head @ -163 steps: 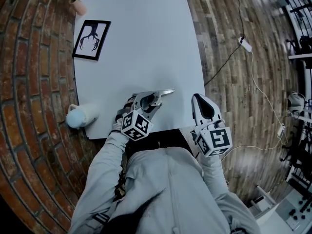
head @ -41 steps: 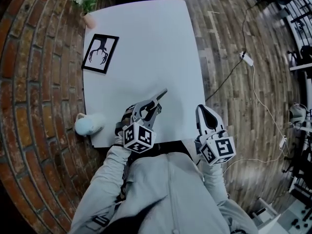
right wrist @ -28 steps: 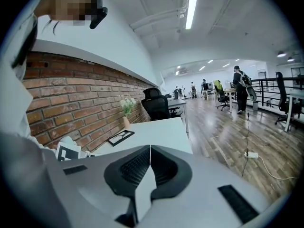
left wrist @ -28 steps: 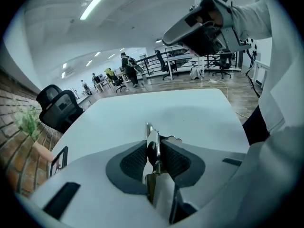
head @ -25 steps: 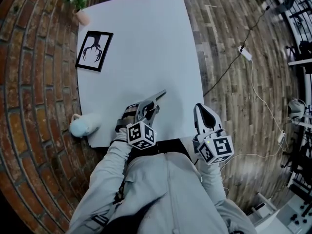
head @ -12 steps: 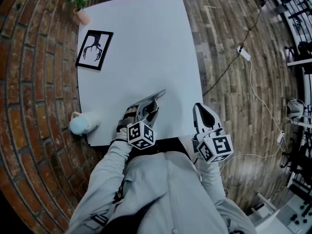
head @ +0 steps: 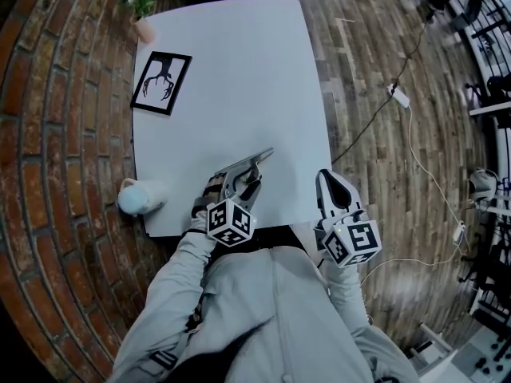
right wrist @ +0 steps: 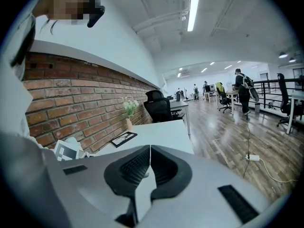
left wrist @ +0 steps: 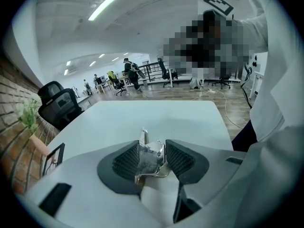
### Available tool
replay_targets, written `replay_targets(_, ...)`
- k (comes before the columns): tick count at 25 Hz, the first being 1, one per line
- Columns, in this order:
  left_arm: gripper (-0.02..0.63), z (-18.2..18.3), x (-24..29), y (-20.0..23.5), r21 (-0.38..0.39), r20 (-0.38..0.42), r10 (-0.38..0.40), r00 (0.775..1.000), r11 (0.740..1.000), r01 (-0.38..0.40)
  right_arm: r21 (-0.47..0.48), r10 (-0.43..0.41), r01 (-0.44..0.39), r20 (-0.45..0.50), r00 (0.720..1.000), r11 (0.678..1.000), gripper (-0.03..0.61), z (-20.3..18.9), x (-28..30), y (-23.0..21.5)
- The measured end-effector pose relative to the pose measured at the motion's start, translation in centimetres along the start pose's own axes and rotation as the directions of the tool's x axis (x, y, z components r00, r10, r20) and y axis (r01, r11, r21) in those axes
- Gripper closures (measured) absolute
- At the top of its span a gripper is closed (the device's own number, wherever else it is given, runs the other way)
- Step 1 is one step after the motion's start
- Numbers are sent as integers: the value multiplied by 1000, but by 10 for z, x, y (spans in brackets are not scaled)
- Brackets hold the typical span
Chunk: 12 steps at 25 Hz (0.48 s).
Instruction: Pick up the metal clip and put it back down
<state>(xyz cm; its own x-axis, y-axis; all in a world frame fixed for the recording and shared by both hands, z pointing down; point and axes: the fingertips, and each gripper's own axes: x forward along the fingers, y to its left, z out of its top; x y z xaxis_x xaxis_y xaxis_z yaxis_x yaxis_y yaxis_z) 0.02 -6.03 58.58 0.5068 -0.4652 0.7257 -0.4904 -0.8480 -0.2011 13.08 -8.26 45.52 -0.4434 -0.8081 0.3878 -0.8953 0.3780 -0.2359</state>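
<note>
Left gripper [left wrist: 152,148], jaws just eased part-way apart, had the metal clip [head: 259,155] bridging both pads at the desk's [head: 239,70] near edge, long axis running far-right; right gripper [right wrist: 150,152], closed and empty, sat farther right.

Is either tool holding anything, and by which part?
The left tool grips the metal clip by its handle end, though its jaws have just been opening; the right tool is shut and empty.
</note>
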Motion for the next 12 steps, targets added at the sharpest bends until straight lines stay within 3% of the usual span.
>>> replay_targets(5,437,21,-18,6,-53,69,11,998,999,-7,-18,14,-14,26,1000,1000,554,11,-1,3)
replay_targets(12,437,58,-52,32,-189,182,85,980,981,-50,-49,26,-23,61,998,999,554,30,-5,5)
